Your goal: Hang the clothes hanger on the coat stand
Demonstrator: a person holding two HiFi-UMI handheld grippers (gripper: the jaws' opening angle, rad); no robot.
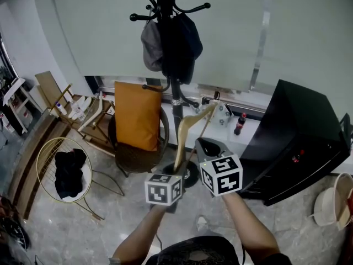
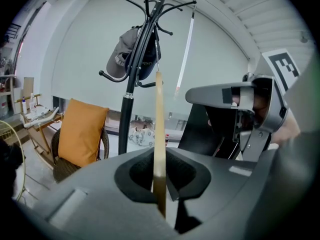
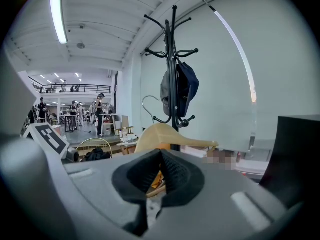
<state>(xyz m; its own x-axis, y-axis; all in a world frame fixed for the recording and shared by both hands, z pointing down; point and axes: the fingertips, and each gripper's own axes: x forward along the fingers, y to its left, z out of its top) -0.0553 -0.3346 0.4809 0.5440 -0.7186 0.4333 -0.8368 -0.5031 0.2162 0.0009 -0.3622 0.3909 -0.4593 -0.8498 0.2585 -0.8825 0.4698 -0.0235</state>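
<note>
Gripping the wooden clothes hanger [image 2: 159,124] edge-on, the left claw [image 2: 160,176] was clenched on its lower end. The hanger stood raised in the air in front of the coat stand [image 1: 168,37], apart from it and not yet on a peg. The right claw [image 3: 161,171] sat just beside the left, pads clenched together, nothing seen between them. A grey cap [image 1: 151,46] hung on the stand.

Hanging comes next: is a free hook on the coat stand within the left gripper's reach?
Probably yes: the left gripper, shut on the wooden clothes hanger, faces the coat stand, upper hooks bare, nothing between.
</note>
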